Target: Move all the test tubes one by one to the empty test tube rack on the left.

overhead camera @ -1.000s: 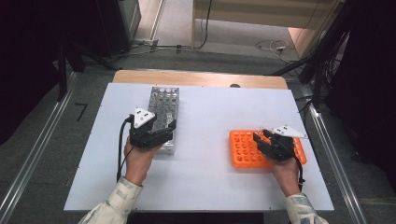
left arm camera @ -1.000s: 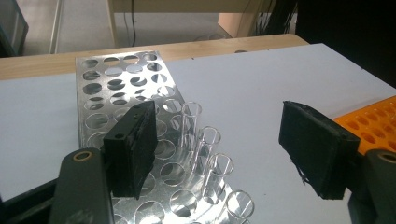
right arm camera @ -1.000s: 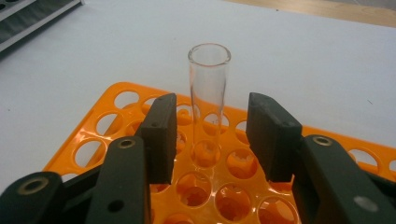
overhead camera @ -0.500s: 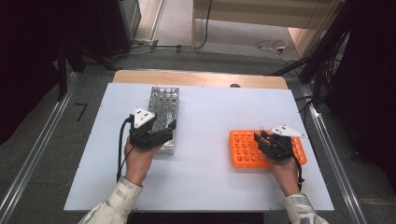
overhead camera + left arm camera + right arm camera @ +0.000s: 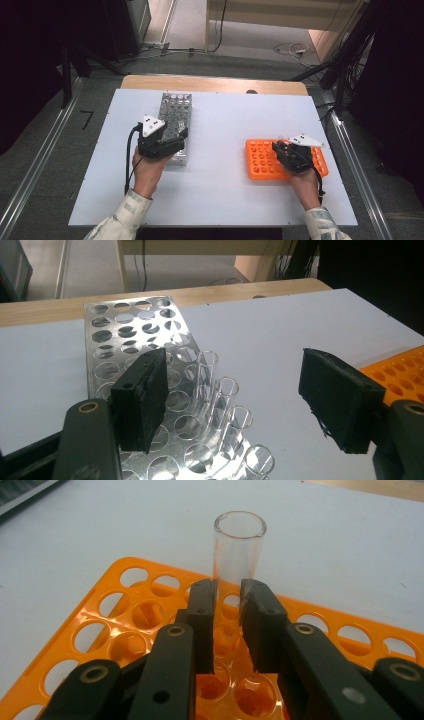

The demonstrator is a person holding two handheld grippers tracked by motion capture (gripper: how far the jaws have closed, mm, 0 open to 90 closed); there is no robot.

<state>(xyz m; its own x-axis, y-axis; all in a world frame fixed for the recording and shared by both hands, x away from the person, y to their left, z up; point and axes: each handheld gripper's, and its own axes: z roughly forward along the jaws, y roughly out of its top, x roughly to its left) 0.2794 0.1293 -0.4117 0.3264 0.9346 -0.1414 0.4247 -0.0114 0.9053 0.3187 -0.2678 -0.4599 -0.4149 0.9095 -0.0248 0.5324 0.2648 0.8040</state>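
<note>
An upright glass tube [image 5: 239,555], seated in the orange rack [image 5: 115,625], is clamped by the right tool [image 5: 227,625], just closed; the left tool [image 5: 240,405] is held apart.

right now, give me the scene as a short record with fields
surface: white table
left rack: metal rack, clear tubes standing along its near right edge
right rack: orange rack
left hand-held gripper: open over the metal rack, nothing between its jaws
right hand-held gripper: jaws have just been closing, now shut on an upright glass tube that stands in the orange rack
</note>
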